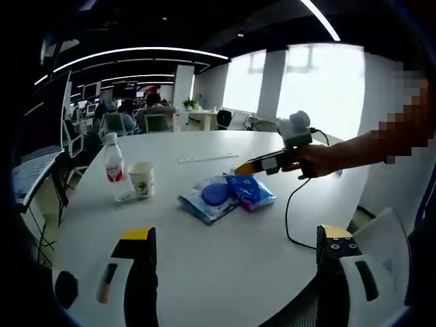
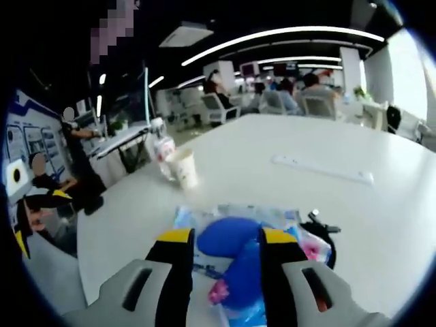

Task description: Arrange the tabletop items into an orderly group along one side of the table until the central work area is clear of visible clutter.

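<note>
In the left gripper view our left gripper [image 1: 235,248] hangs over the near edge of the white table [image 1: 225,272] with its jaws spread wide and nothing between them. Past it, mid-table, we've got a clear packet with a blue round thing [image 1: 210,197] lying touching a blue snack bag [image 1: 251,191]. The right gripper [image 1: 255,165] comes in from the right, held by a hand [image 1: 315,161], with its tip just over the blue bag. In the right gripper view its jaws sit fairly narrow, down over those blue packets, but we can't tell if they're actually pinching anything. Further left stand a paper cup [image 1: 142,180] and a water bottle [image 1: 115,168] just beside each other. A white strip [image 1: 208,157] lies on the far side.
</note>
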### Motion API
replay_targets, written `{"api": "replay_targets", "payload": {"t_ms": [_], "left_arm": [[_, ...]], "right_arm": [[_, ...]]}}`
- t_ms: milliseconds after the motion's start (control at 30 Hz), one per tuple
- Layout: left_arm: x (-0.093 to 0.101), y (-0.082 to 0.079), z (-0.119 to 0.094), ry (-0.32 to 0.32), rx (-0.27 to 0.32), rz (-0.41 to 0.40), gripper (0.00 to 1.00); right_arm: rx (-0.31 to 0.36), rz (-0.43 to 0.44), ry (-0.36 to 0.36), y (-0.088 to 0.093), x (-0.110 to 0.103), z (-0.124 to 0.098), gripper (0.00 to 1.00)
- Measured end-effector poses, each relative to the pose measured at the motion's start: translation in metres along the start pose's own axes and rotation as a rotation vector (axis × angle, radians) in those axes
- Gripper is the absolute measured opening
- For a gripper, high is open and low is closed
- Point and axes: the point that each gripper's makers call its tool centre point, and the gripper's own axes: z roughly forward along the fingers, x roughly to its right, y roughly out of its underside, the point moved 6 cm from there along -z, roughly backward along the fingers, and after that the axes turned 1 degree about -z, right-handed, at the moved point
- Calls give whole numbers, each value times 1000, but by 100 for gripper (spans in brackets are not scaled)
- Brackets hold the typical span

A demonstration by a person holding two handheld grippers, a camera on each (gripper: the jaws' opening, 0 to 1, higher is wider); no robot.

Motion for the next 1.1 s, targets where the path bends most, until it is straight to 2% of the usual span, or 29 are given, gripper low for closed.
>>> {"api": "replay_targets", "payload": {"t_ms": [467,1100], "left_arm": [[2,-1,10,29,-4,-10,96],[8,2,22,58,-31,-3,95]], "right_arm": [[4,61,72,23,11,-30,34],[1,147,123,55,4,-60,33]]}}
